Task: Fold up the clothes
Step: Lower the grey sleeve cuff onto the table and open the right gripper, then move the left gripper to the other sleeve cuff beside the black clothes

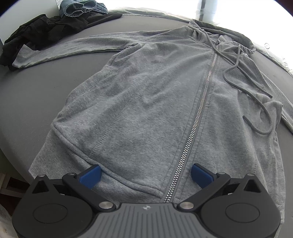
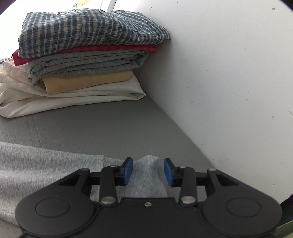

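A grey zip-up hoodie lies spread flat on the grey table, zipper closed, hood at the far end, one sleeve stretched out to the left. My left gripper hovers open over the hoodie's hem, its blue pads either side of the lower zipper. In the right wrist view, a raised fold of the hoodie's grey fabric stands between the blue pads of my right gripper, which is open with gaps on both sides. More of the hoodie lies flat to the left.
A pile of black clothes and a denim garment sit at the far left. A stack of folded clothes, plaid shirt on top, stands against the white wall. The table edge drops away at the near left.
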Demonstrator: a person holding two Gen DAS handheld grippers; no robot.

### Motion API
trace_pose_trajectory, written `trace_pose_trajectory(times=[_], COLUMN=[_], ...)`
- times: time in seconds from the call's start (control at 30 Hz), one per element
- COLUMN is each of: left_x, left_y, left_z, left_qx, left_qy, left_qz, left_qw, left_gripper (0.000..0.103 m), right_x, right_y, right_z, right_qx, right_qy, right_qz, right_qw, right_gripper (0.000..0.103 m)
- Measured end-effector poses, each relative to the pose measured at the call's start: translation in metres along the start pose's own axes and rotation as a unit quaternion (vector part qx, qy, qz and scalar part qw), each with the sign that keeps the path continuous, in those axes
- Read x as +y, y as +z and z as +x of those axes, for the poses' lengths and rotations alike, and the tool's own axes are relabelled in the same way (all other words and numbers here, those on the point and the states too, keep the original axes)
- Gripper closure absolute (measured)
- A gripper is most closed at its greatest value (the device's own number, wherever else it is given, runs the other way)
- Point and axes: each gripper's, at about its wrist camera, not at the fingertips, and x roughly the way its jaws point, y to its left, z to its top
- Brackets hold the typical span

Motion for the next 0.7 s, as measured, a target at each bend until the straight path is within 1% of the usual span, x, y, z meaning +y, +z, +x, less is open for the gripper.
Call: trace_pose_trajectory(times=[0.03,0.07,0.13,0.17,0.2,0.23,0.27,0.3,0.37,0.47,0.53,0.57,0.6,0.7], left_x=[0.001,0.001,0.003,0.005,0.007,0.008,0.012,0.015,0.029,0.05,0.065,0.073,0.081,0.102], left_y=[0.0,0.001,0.0,0.0,0.001,0.001,0.001,0.002,0.008,0.017,0.023,0.028,0.034,0.054], left_z=[0.0,0.0,0.0,-0.001,-0.002,-0.003,-0.005,-0.008,-0.01,-0.013,-0.015,-0.016,-0.017,-0.018], left_qx=[0.002,0.003,0.008,0.01,0.013,0.015,0.009,0.002,-0.007,-0.019,-0.028,-0.029,-0.032,-0.059], left_qy=[-0.003,-0.006,-0.017,-0.021,-0.026,-0.031,-0.034,-0.036,-0.062,-0.101,-0.127,-0.145,-0.151,-0.123], left_qz=[0.003,0.007,0.021,0.026,0.031,0.036,0.037,0.039,0.043,0.05,0.054,0.061,0.073,0.101], left_qw=[1.0,1.0,0.9996,0.9994,0.9991,0.9987,0.9987,0.9986,0.9971,0.9935,0.9901,0.9871,0.9854,0.9854], left_gripper=[0.0,0.0,0.0,0.0,0.0,0.0,0.0,0.0,0.0,0.0,0.0,0.0,0.0,0.0], right_x=[0.001,0.002,0.008,0.016,0.023,0.032,0.041,0.05,0.068,0.109,0.138,0.153,0.168,0.209], right_y=[0.001,0.001,0.0,-0.001,-0.004,-0.006,-0.01,-0.014,-0.023,-0.043,-0.053,-0.057,-0.06,-0.066], right_z=[-0.004,-0.012,-0.026,-0.037,-0.046,-0.056,-0.068,-0.078,-0.1,-0.139,-0.167,-0.181,-0.195,-0.242], right_qx=[0.003,-0.002,-0.013,-0.02,-0.027,-0.033,-0.038,-0.04,-0.042,-0.026,-0.021,-0.018,-0.015,-0.007], right_qy=[-0.006,-0.002,0.01,0.019,0.027,0.035,0.047,0.06,0.09,0.171,0.204,0.218,0.233,0.282], right_qz=[0.004,0.01,0.015,0.011,0.004,-0.004,-0.015,-0.021,-0.034,-0.059,-0.068,-0.071,-0.073,-0.07], right_qw=[1.0,1.0,1.0,1.0,0.999,0.999,0.998,0.997,0.994,0.983,0.977,0.973,0.97,0.957], right_gripper=[0.041,0.039,0.031,0.021,0.016,0.016,0.013,0.007,0.001,0.001,0.001,0.001,0.001,0.001])
